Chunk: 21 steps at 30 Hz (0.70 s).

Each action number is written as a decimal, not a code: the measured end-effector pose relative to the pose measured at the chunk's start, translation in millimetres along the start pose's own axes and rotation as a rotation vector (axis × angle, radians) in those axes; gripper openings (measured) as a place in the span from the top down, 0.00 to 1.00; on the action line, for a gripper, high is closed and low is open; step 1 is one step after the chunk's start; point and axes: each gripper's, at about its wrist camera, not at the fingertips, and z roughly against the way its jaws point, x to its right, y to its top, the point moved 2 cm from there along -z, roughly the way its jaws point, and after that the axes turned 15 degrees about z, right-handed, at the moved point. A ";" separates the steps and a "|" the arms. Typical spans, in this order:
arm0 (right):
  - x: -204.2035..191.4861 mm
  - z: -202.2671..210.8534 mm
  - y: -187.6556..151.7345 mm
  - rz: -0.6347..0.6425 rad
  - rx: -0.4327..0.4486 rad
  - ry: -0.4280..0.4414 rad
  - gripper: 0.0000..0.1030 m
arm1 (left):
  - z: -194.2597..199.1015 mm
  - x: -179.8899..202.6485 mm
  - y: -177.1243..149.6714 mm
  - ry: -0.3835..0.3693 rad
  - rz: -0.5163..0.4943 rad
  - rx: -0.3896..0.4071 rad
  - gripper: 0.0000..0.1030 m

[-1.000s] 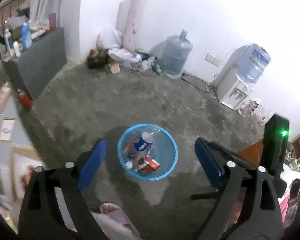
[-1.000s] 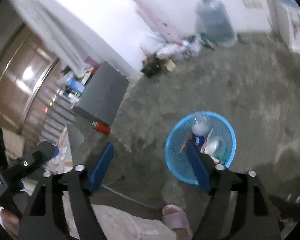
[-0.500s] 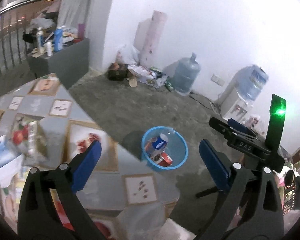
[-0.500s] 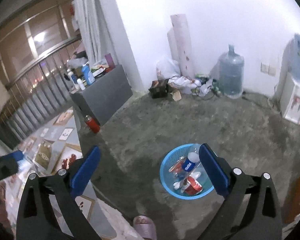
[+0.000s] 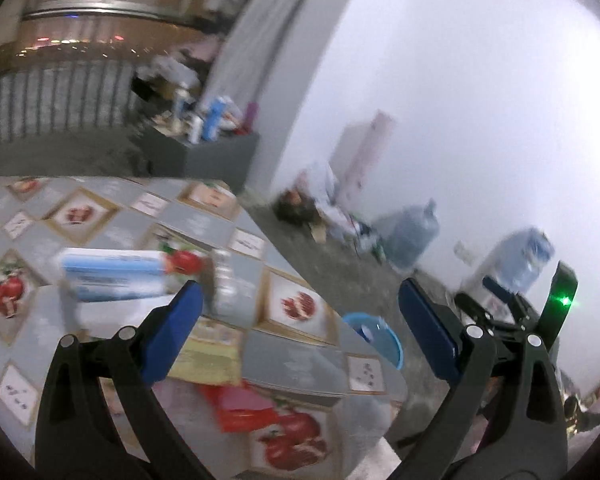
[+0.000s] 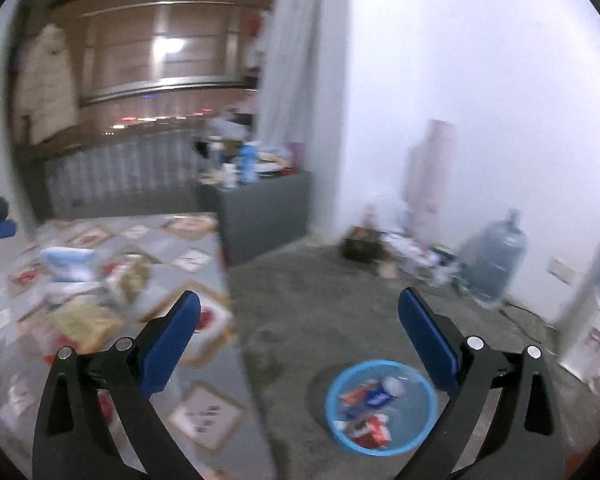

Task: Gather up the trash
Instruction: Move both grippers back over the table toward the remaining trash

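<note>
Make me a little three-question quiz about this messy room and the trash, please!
1. True or false: the left claw is squeezing a piece of trash.
2. Where does the blue basket stand? A) on the table B) on the floor C) on the grey cabinet
3. Fill in: the blue-and-white package lies on the ____.

Key: 1 false, both claws are open and empty. 2 B, with wrappers and a bottle already inside. 3 table, with the fruit-patterned cloth.
</note>
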 end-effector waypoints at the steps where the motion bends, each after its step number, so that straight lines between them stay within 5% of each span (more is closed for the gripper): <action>1: -6.1 1.1 4.3 0.000 0.020 0.037 0.07 | 11.9 -10.7 2.7 0.004 0.014 0.025 0.09; 10: -58.2 0.5 13.2 0.026 0.083 0.211 0.07 | 64.4 -84.4 2.5 0.108 0.046 0.126 0.09; 17: -106.7 -22.9 -1.1 0.075 0.019 0.422 0.07 | 49.1 -108.6 -24.5 0.101 -0.031 0.059 0.09; 21: -133.8 -41.2 -6.7 0.113 -0.029 0.509 0.17 | 26.8 -118.6 -42.2 0.087 -0.065 -0.010 0.09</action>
